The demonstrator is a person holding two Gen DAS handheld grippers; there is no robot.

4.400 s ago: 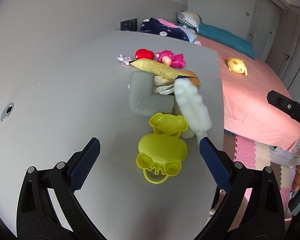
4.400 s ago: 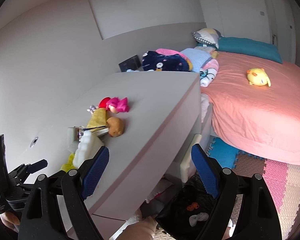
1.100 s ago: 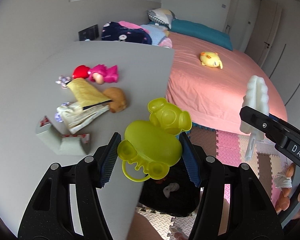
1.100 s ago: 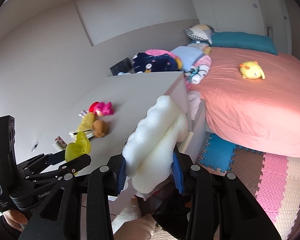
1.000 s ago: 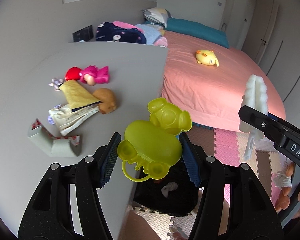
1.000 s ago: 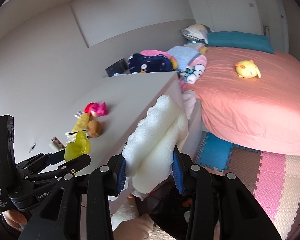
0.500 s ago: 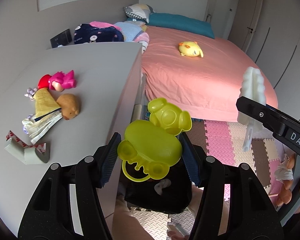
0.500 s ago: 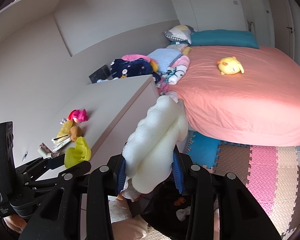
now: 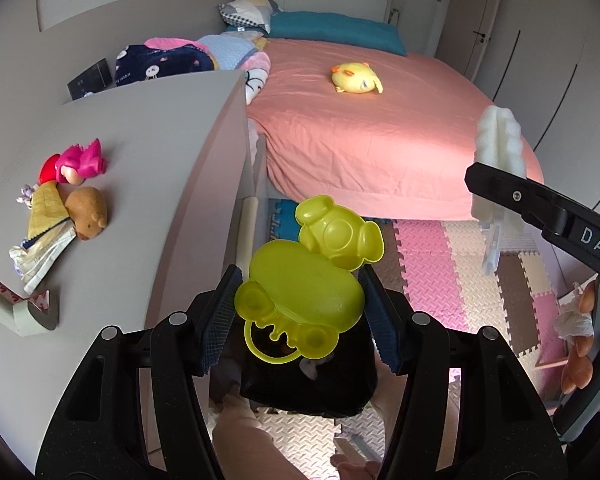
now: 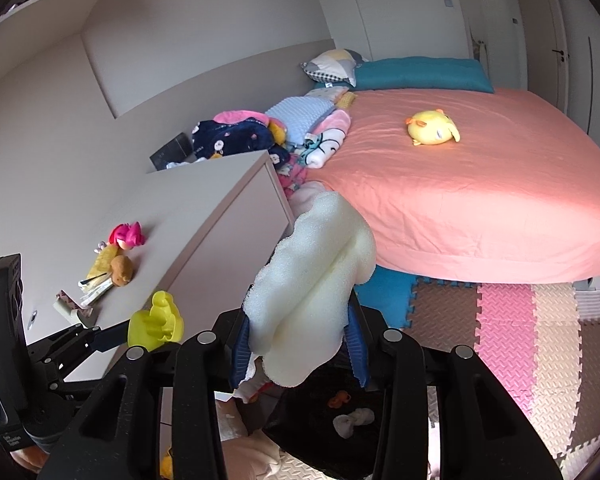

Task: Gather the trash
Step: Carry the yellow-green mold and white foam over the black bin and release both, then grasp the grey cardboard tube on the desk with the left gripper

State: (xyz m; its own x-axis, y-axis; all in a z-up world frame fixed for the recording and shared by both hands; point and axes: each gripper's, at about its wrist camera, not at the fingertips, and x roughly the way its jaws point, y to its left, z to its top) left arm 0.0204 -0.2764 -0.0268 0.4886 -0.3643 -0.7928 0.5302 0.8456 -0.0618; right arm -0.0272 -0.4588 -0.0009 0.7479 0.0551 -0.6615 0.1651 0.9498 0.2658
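Left claw [image 9: 300, 312] clenched on yellow mould [image 9: 304, 288], held over the black bag [image 9: 308, 384] on the floor. Right claw [image 10: 298, 342] jaws opening, white foam [image 10: 312, 292] between the pads, above the same bag [image 10: 340, 420]. Left, on the counter [image 9: 140, 184]: cardboard corner [image 9: 16, 312], wrappers [image 9: 44, 232], brown toy [image 9: 86, 212], pink doll [image 9: 80, 162]. Far right: bed [image 9: 380, 136] with yellow plush [image 9: 356, 78].

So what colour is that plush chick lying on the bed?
Yellow plush chick, orange beak; clearest in the right wrist view.
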